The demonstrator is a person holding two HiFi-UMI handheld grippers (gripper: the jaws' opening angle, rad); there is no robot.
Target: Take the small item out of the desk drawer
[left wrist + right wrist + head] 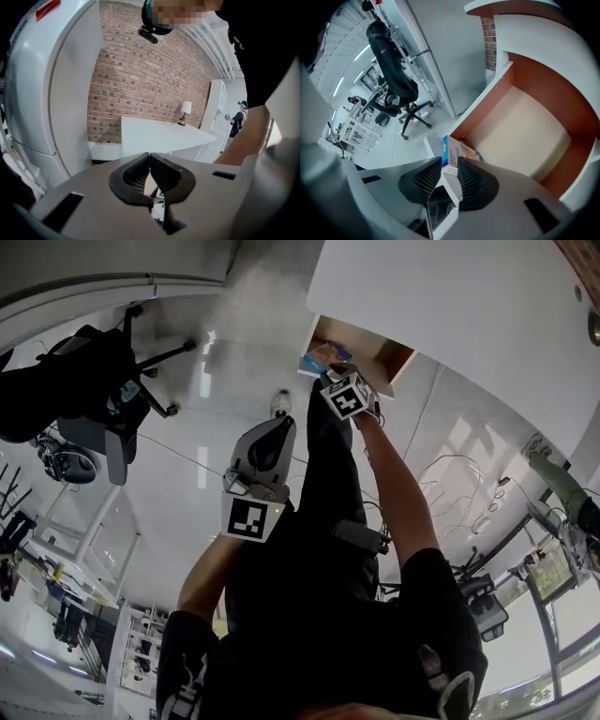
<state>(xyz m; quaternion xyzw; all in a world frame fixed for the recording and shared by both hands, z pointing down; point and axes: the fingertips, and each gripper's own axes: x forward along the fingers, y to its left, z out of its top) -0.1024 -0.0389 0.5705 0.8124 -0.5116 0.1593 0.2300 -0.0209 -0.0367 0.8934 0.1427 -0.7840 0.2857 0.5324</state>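
A small blue-and-tan box (325, 356) lies at the front edge of the open desk drawer (392, 360), which has brown walls and a pale floor (525, 131). My right gripper (333, 371) reaches into the drawer. In the right gripper view the box (457, 151) stands on edge between that gripper's (449, 161) open jaws; it leans against the right pad, and a gap shows at the left pad. My left gripper (277, 423) hangs shut and empty in front of the person's body, away from the drawer. Its pads (150, 157) meet in the left gripper view.
The white desk top (450, 306) overhangs the drawer. A black office chair (103, 381) stands on the glossy floor to the left. Cables (459, 484) trail on the floor to the right. A brick wall (140, 70) and a white counter with a lamp (186, 108) show beyond the left gripper.
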